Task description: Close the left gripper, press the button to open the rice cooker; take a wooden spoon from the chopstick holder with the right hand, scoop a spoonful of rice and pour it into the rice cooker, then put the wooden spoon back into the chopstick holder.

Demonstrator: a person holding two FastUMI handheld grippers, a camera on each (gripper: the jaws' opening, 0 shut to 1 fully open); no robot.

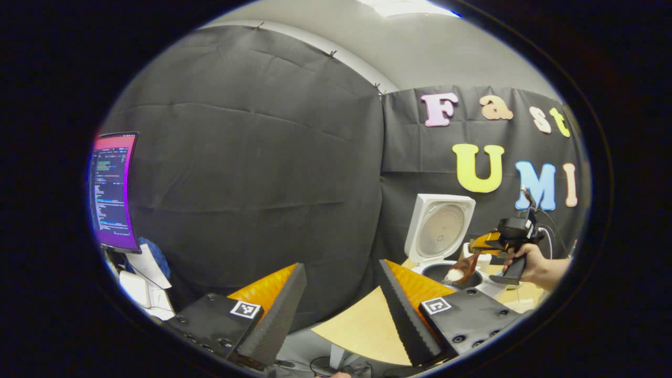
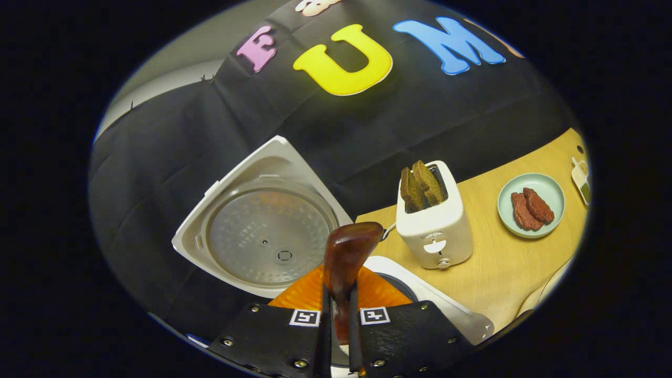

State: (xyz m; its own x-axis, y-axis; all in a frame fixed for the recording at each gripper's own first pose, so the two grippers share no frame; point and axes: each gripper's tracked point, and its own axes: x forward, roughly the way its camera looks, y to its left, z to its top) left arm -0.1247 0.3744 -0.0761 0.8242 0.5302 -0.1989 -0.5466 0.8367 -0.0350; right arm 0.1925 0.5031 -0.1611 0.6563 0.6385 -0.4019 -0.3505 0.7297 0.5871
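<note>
The white rice cooker stands with its lid raised. In the left gripper view, a hand holds my right gripper over the cooker's pot, shut on the brown wooden spoon. The spoon tilts downward, and white rice sits at its bowl just above the pot. In the right gripper view my right gripper clamps the spoon's handle, and the spoon's back points at the cooker rim. My left gripper is open and holds nothing, well to the left of the cooker.
A white toaster with two brown slices stands just right of the cooker. Farther right a pale green plate holds meat on the wooden table. A lit monitor stands at the far left.
</note>
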